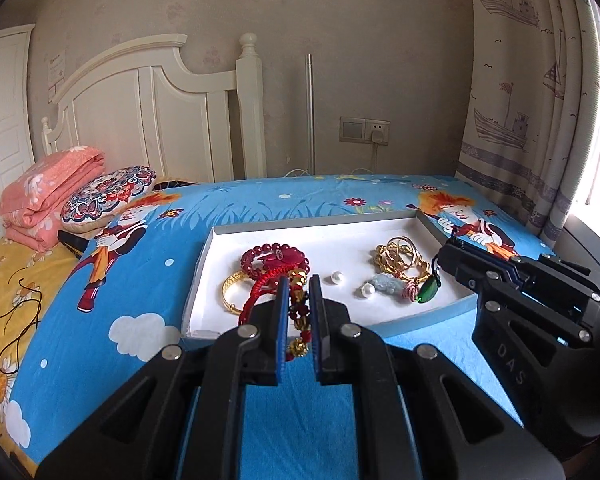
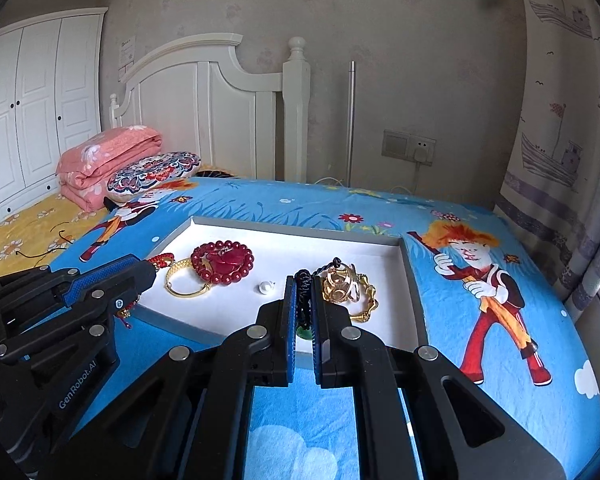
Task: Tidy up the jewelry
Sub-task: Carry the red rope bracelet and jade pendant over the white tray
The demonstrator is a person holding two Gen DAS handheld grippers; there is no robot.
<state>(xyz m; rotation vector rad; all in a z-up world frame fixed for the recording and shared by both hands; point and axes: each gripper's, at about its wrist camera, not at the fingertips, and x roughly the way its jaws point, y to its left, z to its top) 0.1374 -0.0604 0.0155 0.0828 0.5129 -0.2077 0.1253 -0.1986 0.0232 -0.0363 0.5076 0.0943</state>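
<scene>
A shallow white tray [image 1: 228, 276] [image 2: 380, 248] lies on the blue cartoon bedsheet and holds the jewelry. My left gripper [image 1: 299, 284] [image 2: 140, 270] is shut on a red cord bracelet with gold charms [image 1: 298, 312] at the tray's near left. My right gripper [image 2: 304, 284] [image 1: 444, 256] is shut on a dark braided cord [image 2: 303, 300] carrying a green pendant [image 1: 429, 292] [image 2: 304, 334]. In the tray lie a red bead bracelet [image 1: 268, 258] [image 2: 222, 260], a gold bangle [image 1: 232, 288] [image 2: 182, 280], pearls [image 1: 337, 278] [image 2: 266, 287], a pale jade charm [image 1: 386, 285] and a gold chain pile [image 1: 400, 260] [image 2: 348, 284].
A folded pink quilt [image 1: 44, 196] and a patterned cushion [image 1: 108, 192] lie at the bed's head on the left. A dark loose cord [image 1: 20, 320] lies on the yellow sheet. A curtain [image 1: 540, 100] hangs to the right. A white headboard [image 1: 160, 112] stands behind.
</scene>
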